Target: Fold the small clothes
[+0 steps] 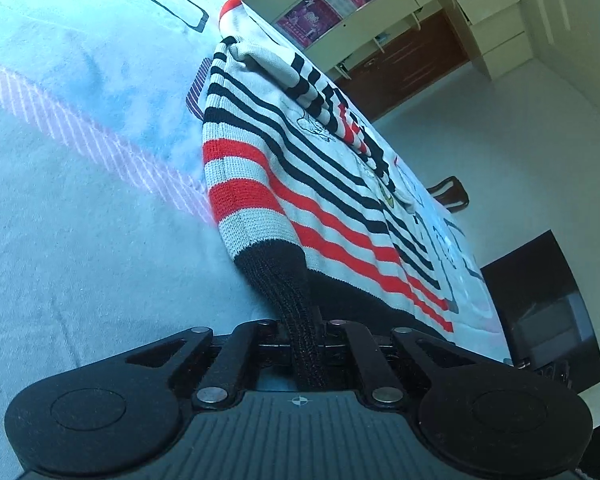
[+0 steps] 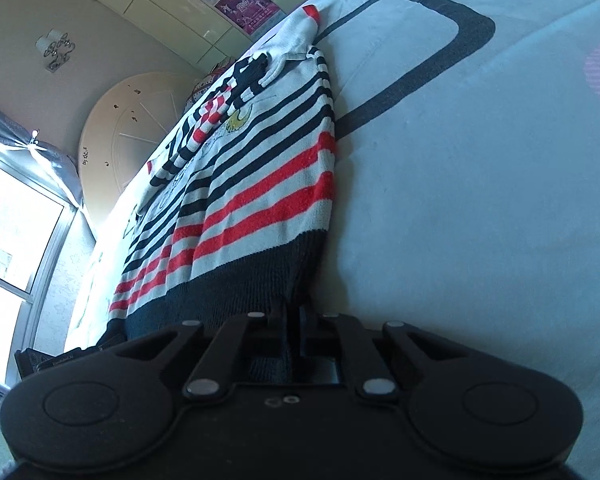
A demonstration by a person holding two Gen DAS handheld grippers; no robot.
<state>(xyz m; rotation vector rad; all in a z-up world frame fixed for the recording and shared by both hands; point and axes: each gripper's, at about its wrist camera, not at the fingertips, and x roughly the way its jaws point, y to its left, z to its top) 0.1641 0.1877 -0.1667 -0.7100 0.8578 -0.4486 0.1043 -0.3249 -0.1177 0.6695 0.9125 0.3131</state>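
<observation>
At the bottom centre of the left wrist view, the left gripper [image 1: 306, 344] is clamped tight on the dark ribbed hem [image 1: 288, 280] of a striped sweater [image 1: 300, 168], the knit bunched into a narrow rope between its jaws. The right gripper [image 2: 294, 332], at the bottom centre of its own view, is likewise closed on the same dark band [image 2: 260, 268], pinching it at the opposite corner. Each hand taking one hem corner looks like the set-up for a fold: with both corners held, the bottom edge can travel as one straight line instead of sagging in the middle.

Outward from the jaws, the sweater runs up the frame across a pale bedspread [image 1: 80, 200], red and black stripes first, then a printed chest motif, with a sleeve [image 1: 324, 100] already laid across the body near the upper centre. That tucked sleeve suggests the sides are done and the lengthwise fold, hem toward collar, is the step in hand
</observation>
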